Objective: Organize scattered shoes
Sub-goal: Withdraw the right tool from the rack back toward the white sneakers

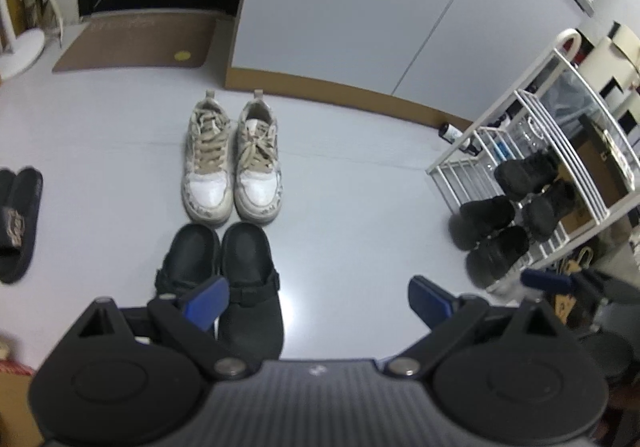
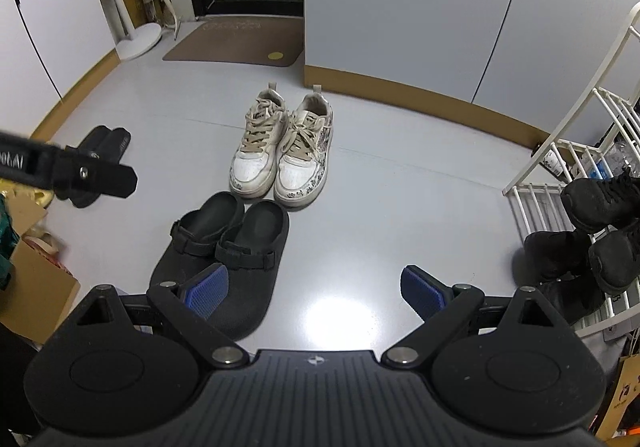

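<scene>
A pair of white sneakers (image 1: pixel 230 163) with beige laces stands side by side on the grey floor; it also shows in the right wrist view (image 2: pixel 282 151). A pair of black clogs (image 1: pixel 222 279) stands side by side just in front of them, also in the right wrist view (image 2: pixel 228 251). Black slides (image 1: pixel 18 219) lie at the far left, also in the right wrist view (image 2: pixel 102 155). Several black shoes (image 1: pixel 512 215) rest on and beside the white rack (image 1: pixel 560 119). My left gripper (image 1: pixel 318 303) is open and empty above the clogs. My right gripper (image 2: pixel 314 291) is open and empty.
A brown doormat (image 1: pixel 136 43) lies before a dark door at the back. White cabinet doors (image 1: pixel 360 7) line the wall. A fan stand (image 2: pixel 138 39) is at the back left. A cardboard box (image 2: pixel 36 279) sits at the left.
</scene>
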The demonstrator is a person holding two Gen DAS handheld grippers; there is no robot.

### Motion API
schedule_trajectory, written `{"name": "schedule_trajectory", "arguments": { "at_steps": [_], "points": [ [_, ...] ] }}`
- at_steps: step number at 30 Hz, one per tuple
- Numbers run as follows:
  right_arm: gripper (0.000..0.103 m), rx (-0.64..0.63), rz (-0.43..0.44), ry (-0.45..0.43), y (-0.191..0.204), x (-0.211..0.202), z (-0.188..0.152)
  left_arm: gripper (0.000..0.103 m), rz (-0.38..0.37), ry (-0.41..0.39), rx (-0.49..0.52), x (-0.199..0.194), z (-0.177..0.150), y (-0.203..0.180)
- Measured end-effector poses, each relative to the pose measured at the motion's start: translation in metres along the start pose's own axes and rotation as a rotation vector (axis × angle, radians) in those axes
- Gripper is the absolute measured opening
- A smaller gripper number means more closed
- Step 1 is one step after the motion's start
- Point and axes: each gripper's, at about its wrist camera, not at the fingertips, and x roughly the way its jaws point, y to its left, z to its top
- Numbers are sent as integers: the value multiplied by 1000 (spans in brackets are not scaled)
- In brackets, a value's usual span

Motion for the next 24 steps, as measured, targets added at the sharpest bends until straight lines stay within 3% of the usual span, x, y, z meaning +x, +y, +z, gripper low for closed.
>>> {"name": "schedule_trajectory", "arguments": {
  "at_steps": [6, 13, 17, 24],
  "points": [
    [96, 26, 16, -115, 4, -6, 6, 98, -7, 1, 52, 3, 3, -8],
    [96, 200, -47, -90, -16, -4, 26, 98, -23, -25, 36, -2, 7, -3],
    [96, 213, -78, -54, -13, 2, 51, 98, -33, -34, 1, -5, 11, 5],
    [96, 261, -66, -98, 4, 14, 83, 98, -26, -82, -57, -15, 13, 14]
  ]
}}
